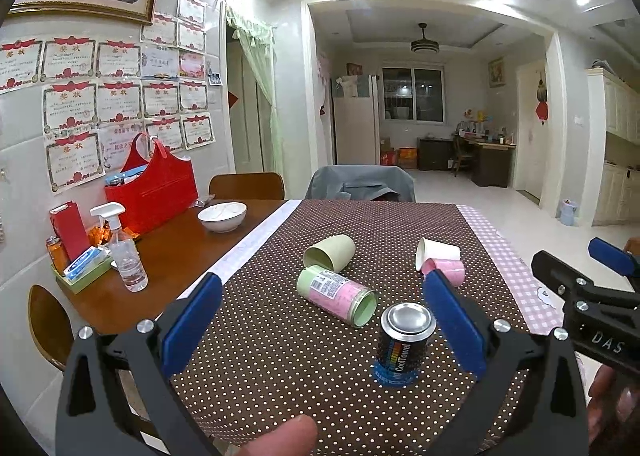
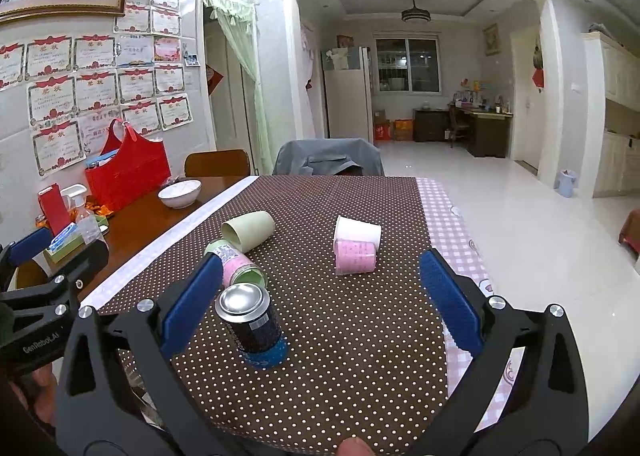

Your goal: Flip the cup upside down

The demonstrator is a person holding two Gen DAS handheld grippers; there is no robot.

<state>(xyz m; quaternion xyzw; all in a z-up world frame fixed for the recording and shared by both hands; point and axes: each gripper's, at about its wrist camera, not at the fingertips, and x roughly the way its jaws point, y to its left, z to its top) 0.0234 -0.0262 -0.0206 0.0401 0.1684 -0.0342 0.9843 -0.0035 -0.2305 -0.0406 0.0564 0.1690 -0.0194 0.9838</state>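
A dark printed can-shaped cup (image 1: 404, 344) stands on the dotted brown cloth with its metal base up; it also shows in the right wrist view (image 2: 252, 324). Behind it lie a pink-and-green cup (image 1: 336, 296) (image 2: 240, 270), a plain green cup (image 1: 330, 252) (image 2: 248, 230), a white cup (image 1: 438, 252) (image 2: 356, 232) and a pink cup (image 1: 446, 270) (image 2: 356, 256), all on their sides. My left gripper (image 1: 326, 320) is open and empty above the near cloth. My right gripper (image 2: 322, 294) is open and empty; it shows at the right edge of the left wrist view (image 1: 592, 276).
A white bowl (image 1: 222, 216), a spray bottle (image 1: 124, 252), a red bag (image 1: 154, 186) and small boxes stand on the bare wood at the left. Chairs (image 1: 360, 184) stand at the far table edge. A pink checked cloth (image 1: 508, 264) covers the right side.
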